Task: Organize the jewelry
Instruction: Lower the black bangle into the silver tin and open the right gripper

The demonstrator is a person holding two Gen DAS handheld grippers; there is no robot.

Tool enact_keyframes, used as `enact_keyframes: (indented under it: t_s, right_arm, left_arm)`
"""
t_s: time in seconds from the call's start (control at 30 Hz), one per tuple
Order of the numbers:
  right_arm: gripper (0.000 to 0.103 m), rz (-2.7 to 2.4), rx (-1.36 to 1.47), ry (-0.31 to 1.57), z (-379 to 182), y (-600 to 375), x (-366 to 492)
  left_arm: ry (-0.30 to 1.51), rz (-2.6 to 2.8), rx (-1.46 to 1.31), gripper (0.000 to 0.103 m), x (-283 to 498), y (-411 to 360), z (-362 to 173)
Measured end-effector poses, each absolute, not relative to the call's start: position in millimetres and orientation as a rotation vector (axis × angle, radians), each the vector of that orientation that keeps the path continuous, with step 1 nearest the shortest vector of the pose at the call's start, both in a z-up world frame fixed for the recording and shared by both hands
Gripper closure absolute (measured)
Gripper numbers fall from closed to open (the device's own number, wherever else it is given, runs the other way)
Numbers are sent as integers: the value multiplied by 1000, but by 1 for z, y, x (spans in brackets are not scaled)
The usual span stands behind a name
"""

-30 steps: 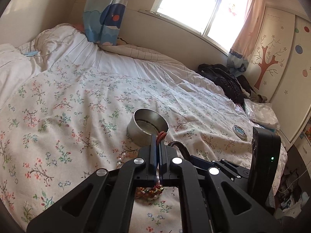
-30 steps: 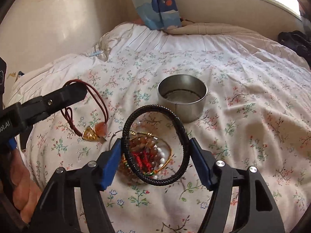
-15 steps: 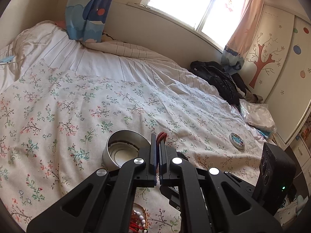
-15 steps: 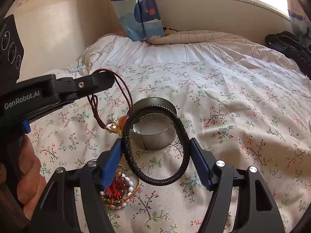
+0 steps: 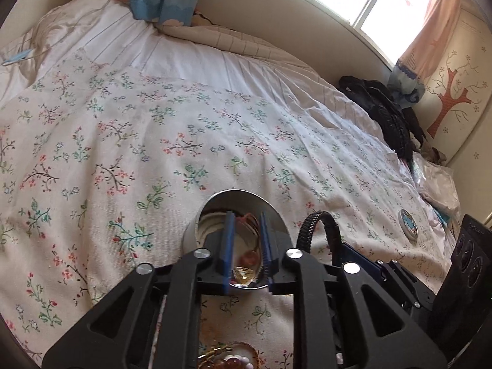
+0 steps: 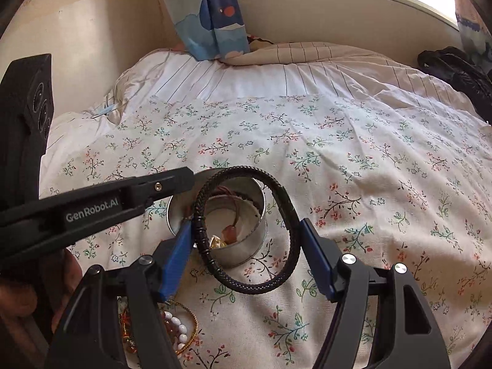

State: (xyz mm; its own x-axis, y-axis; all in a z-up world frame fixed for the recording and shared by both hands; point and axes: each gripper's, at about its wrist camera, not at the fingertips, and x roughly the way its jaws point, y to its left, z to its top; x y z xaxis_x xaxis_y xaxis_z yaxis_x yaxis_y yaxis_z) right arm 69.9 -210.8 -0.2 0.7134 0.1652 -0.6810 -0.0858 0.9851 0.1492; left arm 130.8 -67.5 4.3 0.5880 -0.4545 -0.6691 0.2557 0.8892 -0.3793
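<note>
Left gripper (image 5: 247, 247): jaws parted, empty, poised directly over the round metal tin (image 6: 216, 218) on the floral bed cover (image 6: 353, 160). The red cord pendant (image 6: 229, 232) lies inside the tin. Right gripper (image 6: 243, 253): jaws spread wide, gripping the black braided bracelet (image 6: 246, 230) upright just above the tin's near rim. Beaded jewelry pile (image 6: 173, 332) lies on the cover, near the tin.

One round silver metal tin (image 6: 216, 221), one black braided leather bracelet (image 6: 246, 230), one red cord necklace (image 6: 233, 212), one small round lid (image 5: 408, 228), two black grippers.
</note>
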Motion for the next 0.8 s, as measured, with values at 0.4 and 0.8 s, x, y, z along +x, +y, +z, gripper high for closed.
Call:
enact_keyframes:
  t_s: [0.4, 0.8]
  right_arm:
    - [35, 186, 55, 768, -5, -181, 100]
    - [25, 159, 22, 753, 1, -178, 100]
  left_arm:
    - [716, -189, -287, 38, 119, -17, 27]
    - [699, -130, -250, 27, 111, -10, 31]
